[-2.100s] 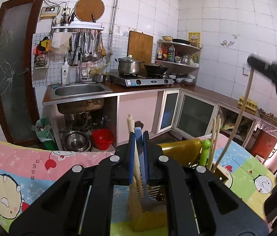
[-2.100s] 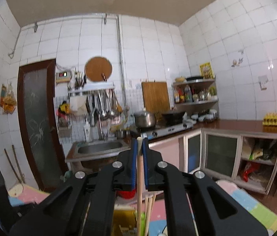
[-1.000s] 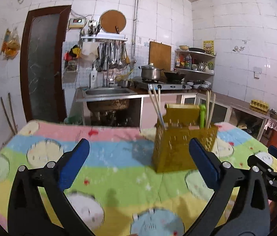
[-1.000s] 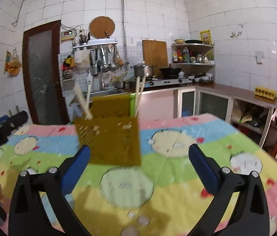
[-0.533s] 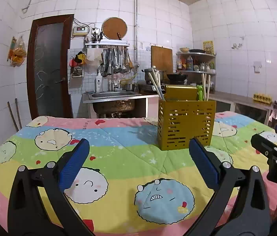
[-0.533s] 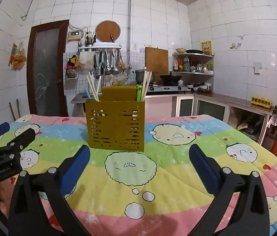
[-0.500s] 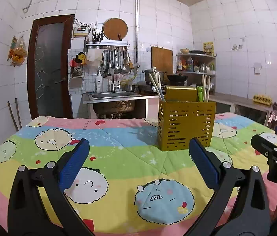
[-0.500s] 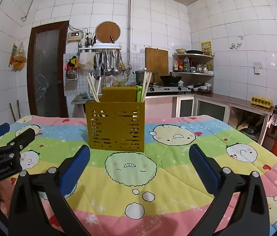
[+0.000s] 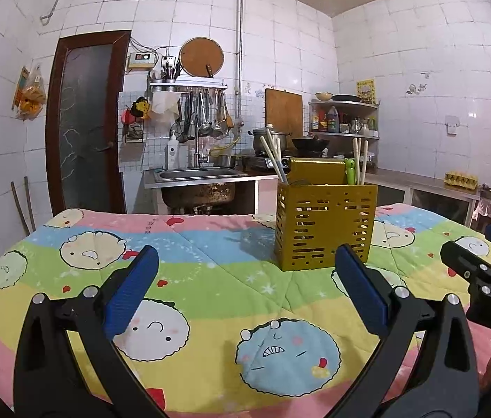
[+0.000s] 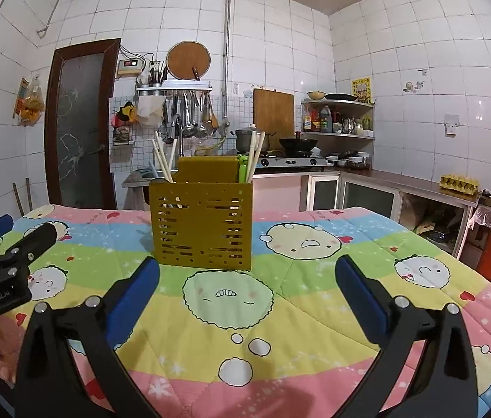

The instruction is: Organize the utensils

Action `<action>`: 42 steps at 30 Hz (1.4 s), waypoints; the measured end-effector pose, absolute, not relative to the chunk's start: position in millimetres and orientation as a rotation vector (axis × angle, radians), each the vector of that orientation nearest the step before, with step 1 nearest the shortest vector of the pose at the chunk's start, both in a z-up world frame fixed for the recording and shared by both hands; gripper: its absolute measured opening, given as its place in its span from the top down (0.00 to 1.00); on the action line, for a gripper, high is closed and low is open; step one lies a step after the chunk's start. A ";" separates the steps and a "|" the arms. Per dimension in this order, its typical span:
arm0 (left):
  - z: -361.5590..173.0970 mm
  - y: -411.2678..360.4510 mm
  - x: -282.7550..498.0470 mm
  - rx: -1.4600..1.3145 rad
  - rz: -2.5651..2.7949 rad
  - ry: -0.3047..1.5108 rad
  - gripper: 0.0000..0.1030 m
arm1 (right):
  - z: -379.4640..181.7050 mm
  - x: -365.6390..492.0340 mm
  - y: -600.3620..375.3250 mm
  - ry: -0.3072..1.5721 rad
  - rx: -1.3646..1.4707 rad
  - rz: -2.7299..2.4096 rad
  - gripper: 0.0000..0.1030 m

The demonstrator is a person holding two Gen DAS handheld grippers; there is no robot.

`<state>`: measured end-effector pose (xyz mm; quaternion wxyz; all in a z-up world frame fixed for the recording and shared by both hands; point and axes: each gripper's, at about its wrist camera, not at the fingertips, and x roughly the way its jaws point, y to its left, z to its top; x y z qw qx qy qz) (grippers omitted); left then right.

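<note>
The holder (image 9: pixel 324 224), a yellow slotted box, stands upright on the surface (image 9: pixel 210 278), which is covered by a cartoon-print cloth (image 10: pixel 280 313) in pink, blue, green and yellow bands. It sits toward the far edge, nearer the far right corner in the left wrist view and left of the middle in the right wrist view. Pale chopsticks (image 9: pixel 271 156) lean out of its left compartment, more chopsticks (image 9: pixel 360 160) rise nearly upright from its right compartment, and a green utensil (image 9: pixel 350 170) pokes up just beside those.

The left gripper (image 9: pixel 243 289) hangs low over the near edge with its jaws spread wide and nothing between them; its blue pads (image 9: pixel 130 292) frame bare cloth, well apart from the holder. The right gripper (image 10: pixel 245 289) sits likewise at the near edge, jaws wide apart and holding nothing, the holder ahead of it and slightly left. Each gripper shows at the rim of the other's view.

Beyond the far edge are a sink (image 9: pixel 196 174), hanging ladles (image 9: pixel 203 115), a stove (image 10: pixel 290 162) with a pot (image 10: pixel 245 139), and a dark door (image 9: pixel 85 122).
</note>
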<state>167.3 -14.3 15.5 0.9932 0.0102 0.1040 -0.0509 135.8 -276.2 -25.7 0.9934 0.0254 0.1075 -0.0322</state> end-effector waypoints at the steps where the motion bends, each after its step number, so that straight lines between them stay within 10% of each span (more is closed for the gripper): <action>1: 15.3 -15.1 167.3 0.024 -0.101 0.209 0.05 | -25.7 135.4 -276.5 0.216 0.051 -0.065 0.04; 42: 13.8 -26.4 159.1 0.063 -0.126 0.190 0.05 | -28.5 136.3 -279.1 0.233 0.047 -0.078 0.04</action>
